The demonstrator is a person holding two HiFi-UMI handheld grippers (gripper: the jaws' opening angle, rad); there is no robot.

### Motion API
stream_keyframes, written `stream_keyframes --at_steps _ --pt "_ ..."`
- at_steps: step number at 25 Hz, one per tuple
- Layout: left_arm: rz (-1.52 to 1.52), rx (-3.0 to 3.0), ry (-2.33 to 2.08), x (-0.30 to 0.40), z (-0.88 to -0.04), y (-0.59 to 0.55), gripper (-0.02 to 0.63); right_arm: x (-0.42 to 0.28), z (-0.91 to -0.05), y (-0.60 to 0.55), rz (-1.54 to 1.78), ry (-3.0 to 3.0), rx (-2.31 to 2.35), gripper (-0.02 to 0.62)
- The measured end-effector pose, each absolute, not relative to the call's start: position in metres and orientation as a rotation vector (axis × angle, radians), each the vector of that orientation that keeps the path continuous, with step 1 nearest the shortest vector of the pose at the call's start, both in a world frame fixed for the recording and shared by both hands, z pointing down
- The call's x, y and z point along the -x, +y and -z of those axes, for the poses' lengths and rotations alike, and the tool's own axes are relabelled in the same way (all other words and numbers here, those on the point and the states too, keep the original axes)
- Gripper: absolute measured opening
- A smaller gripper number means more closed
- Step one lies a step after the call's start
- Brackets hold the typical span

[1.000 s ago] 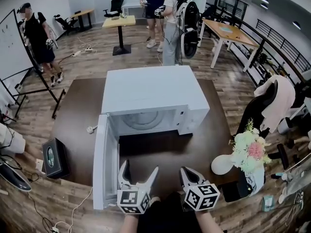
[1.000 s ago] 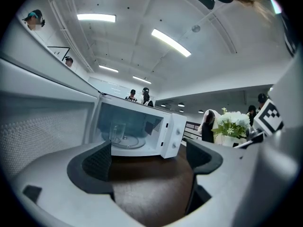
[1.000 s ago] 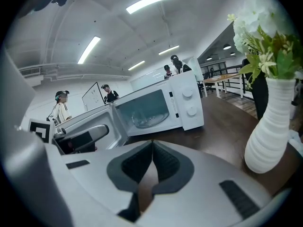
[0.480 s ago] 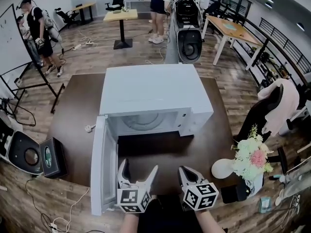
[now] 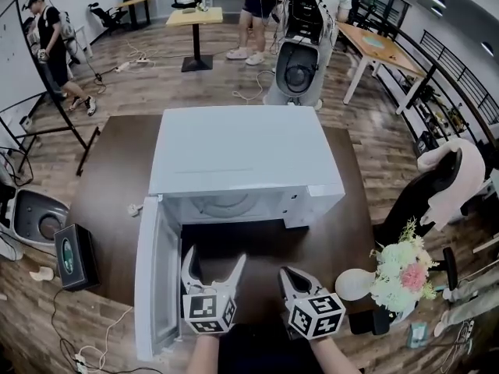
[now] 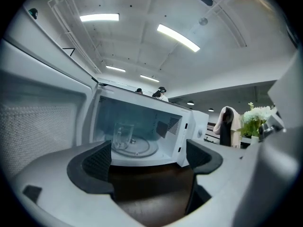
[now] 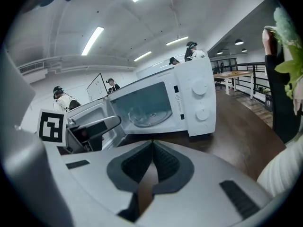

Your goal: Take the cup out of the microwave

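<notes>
Both grippers have edged forward from the counter's (image 5: 109,185) near edge toward the open microwave (image 5: 242,150) and are held side by side before its cavity. The left gripper (image 5: 214,257) has its jaws spread wide with nothing between them and points at the clear cup (image 6: 122,136), which stands on the turntable inside, toward the left. The right gripper (image 5: 287,277) has its jaws pressed together, empty. The door (image 5: 152,279) hangs open at the left.
</notes>
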State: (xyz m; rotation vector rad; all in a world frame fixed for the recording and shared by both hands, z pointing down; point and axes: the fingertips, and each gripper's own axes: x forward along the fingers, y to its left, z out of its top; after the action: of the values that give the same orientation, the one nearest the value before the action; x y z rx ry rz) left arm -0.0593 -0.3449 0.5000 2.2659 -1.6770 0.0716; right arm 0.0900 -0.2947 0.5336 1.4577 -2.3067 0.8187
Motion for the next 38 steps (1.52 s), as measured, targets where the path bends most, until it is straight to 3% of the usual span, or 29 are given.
stream_keyframes --at_steps 38 --pt "-0.235 -2.174 -1.941 0.099 -0.532 -0.528 0.466 -0.076 -0.586 -0.361 -0.892 -2.238 -1.228 -0.005"
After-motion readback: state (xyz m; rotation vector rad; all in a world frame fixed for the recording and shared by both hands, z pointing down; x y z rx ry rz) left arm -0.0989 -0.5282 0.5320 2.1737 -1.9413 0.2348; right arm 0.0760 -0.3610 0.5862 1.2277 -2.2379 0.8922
